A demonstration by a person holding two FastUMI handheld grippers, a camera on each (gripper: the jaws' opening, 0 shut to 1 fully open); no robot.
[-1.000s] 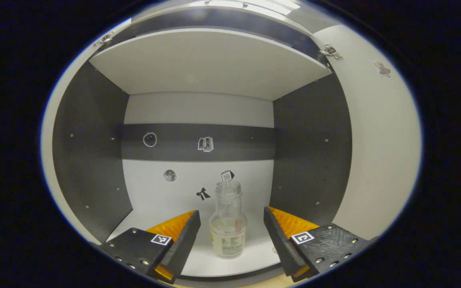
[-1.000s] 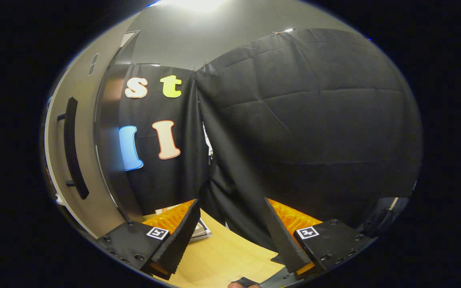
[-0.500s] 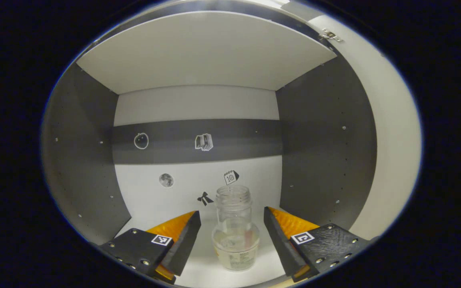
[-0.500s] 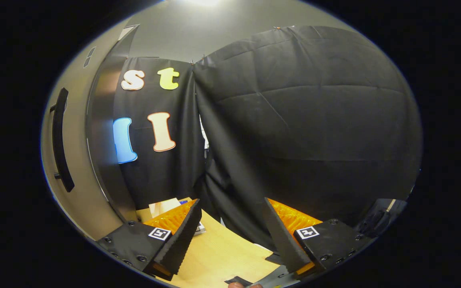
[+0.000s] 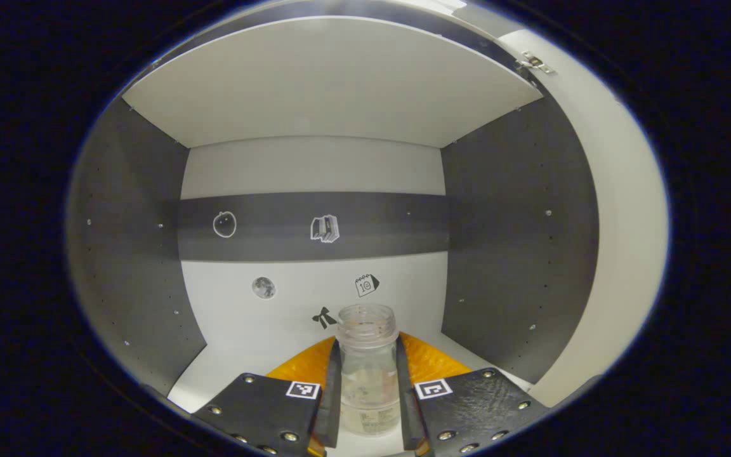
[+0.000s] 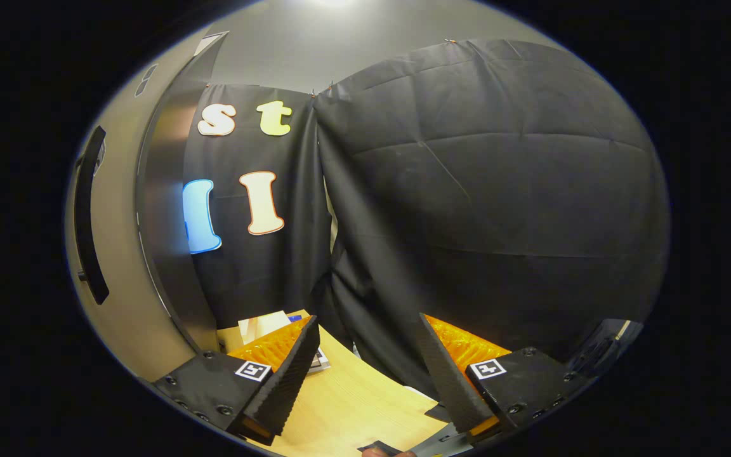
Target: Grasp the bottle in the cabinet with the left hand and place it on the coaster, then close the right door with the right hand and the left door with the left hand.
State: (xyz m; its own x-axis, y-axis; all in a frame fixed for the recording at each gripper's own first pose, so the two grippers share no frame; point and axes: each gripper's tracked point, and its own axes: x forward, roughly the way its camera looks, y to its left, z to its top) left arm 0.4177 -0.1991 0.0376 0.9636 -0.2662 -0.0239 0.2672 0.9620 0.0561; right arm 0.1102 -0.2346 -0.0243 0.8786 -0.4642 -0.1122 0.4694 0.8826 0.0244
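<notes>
A clear glass bottle [image 5: 367, 368] with a wide open mouth and a pale label stands upright on the cabinet's white floor [image 5: 245, 368], seen in the left gripper view. My left gripper [image 5: 367, 397] is shut on the bottle, one finger pressed on each side of its body. The cabinet has dark side walls and a white shelf [image 5: 327, 82] overhead. In the right gripper view my right gripper [image 6: 365, 374] stands open over the wooden table [image 6: 353, 406], nothing between its fingers. The open right door [image 6: 118, 254] with its black bar handle [image 6: 86, 216] stands to the left of it.
The inner face of an open door [image 5: 619, 241] with a hinge [image 5: 533, 62] flanks the cabinet on the right in the left gripper view. Papers [image 6: 264, 327] lie on the table by the door's foot. Black cloth [image 6: 480, 209] hangs behind the table.
My left gripper has shut on the bottle; half a second ago its fingers stood wide apart on either side. The right gripper has barely moved.
</notes>
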